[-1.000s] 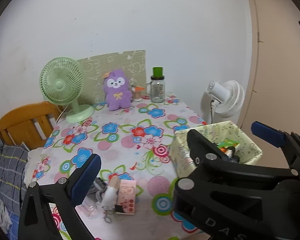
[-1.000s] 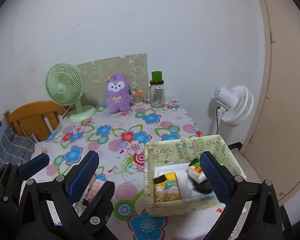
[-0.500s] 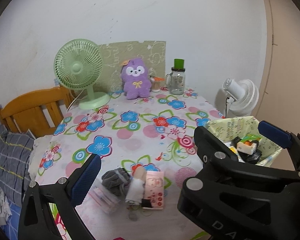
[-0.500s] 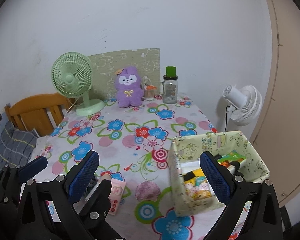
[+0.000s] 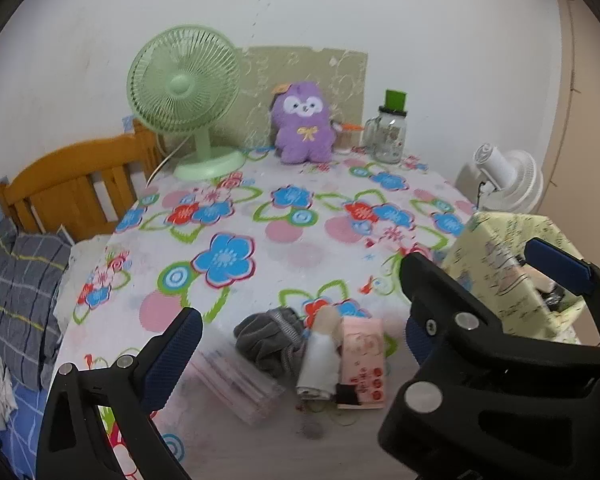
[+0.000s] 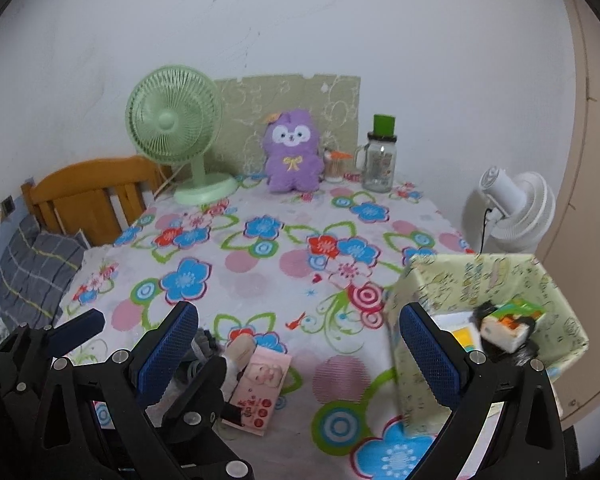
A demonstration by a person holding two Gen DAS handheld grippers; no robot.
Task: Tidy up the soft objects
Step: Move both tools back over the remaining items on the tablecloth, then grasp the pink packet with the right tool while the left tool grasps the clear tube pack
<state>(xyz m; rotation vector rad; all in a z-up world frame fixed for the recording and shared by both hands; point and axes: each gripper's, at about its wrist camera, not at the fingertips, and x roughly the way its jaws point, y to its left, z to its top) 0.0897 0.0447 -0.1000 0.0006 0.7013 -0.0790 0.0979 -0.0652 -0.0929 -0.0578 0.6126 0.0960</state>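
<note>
A small pile lies near the table's front edge: a grey bundled cloth (image 5: 268,336), a white rolled cloth (image 5: 320,356), a pink packet (image 5: 362,360) and a clear plastic pack (image 5: 236,380). My left gripper (image 5: 292,348) hovers open over this pile, holding nothing. My right gripper (image 6: 298,356) is open and empty beside it, between the pile and a green patterned fabric box (image 6: 472,280) at the front right. The box holds several small items (image 6: 504,328). A purple plush toy (image 5: 304,124) sits upright at the back of the table.
A green desk fan (image 5: 184,88) and a glass jar with a green lid (image 5: 390,136) flank the plush against the wall. A white fan (image 6: 512,208) stands beyond the table's right edge. A wooden headboard (image 5: 76,188) and a grey plaid pillow (image 5: 16,304) lie left.
Both grippers have swung left and come closer to the table. The pile now sits between the left gripper's fingers in view, and the box has slid toward the right edge.
</note>
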